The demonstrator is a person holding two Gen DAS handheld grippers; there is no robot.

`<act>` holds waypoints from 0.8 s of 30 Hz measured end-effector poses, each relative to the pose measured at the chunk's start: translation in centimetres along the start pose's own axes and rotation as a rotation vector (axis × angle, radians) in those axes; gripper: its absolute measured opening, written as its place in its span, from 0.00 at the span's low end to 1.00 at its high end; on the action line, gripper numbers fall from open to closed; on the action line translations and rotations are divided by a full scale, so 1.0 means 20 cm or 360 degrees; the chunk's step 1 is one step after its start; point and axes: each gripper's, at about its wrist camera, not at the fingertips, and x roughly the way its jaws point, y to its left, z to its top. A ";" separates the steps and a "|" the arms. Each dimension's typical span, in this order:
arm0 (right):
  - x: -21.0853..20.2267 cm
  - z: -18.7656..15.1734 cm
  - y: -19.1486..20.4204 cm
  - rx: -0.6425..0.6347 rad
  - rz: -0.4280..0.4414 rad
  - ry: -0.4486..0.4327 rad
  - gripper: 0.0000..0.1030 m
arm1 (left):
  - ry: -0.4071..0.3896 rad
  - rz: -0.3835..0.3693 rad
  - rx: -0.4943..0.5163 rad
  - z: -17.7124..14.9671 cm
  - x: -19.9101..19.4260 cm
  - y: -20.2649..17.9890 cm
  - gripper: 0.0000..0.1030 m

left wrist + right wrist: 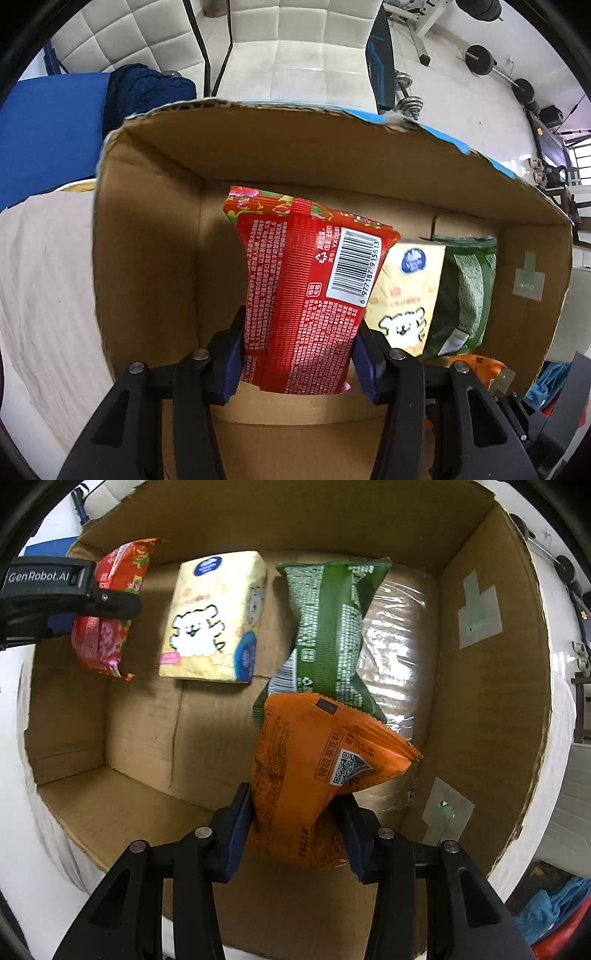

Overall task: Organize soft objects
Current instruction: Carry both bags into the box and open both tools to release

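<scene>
My left gripper point(297, 354) is shut on a red soft pack point(310, 284) and holds it inside an open cardboard box point(147, 236), near its left wall. In the right wrist view the same gripper point(107, 602) and red pack point(110, 627) show at the upper left. My right gripper point(295, 830) is shut on an orange soft pack point(317, 768) and holds it above the box floor point(147, 731). A yellow tissue pack with a white dog point(214, 620) and a green pack point(328, 627) lie on the box floor; both also show in the left wrist view, yellow point(406, 295) and green point(465, 291).
A clear plastic-wrapped bundle point(399, 653) lies against the box's right wall. The box stands on a white cloth point(44, 280). Beyond it are a blue cushion point(51, 129), a white chair point(295, 55) and dumbbells point(406, 92).
</scene>
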 end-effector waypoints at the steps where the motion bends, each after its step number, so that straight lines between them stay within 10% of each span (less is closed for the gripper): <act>1: 0.01 0.01 0.00 -0.0006 -0.0003 0.0000 0.46 | 0.0020 0.0002 -0.0010 0.01 0.01 0.01 0.47; 24: -0.30 -0.15 0.02 0.0144 -0.0037 -0.0171 0.93 | -0.0347 0.0028 0.0055 -0.38 -0.50 0.04 0.52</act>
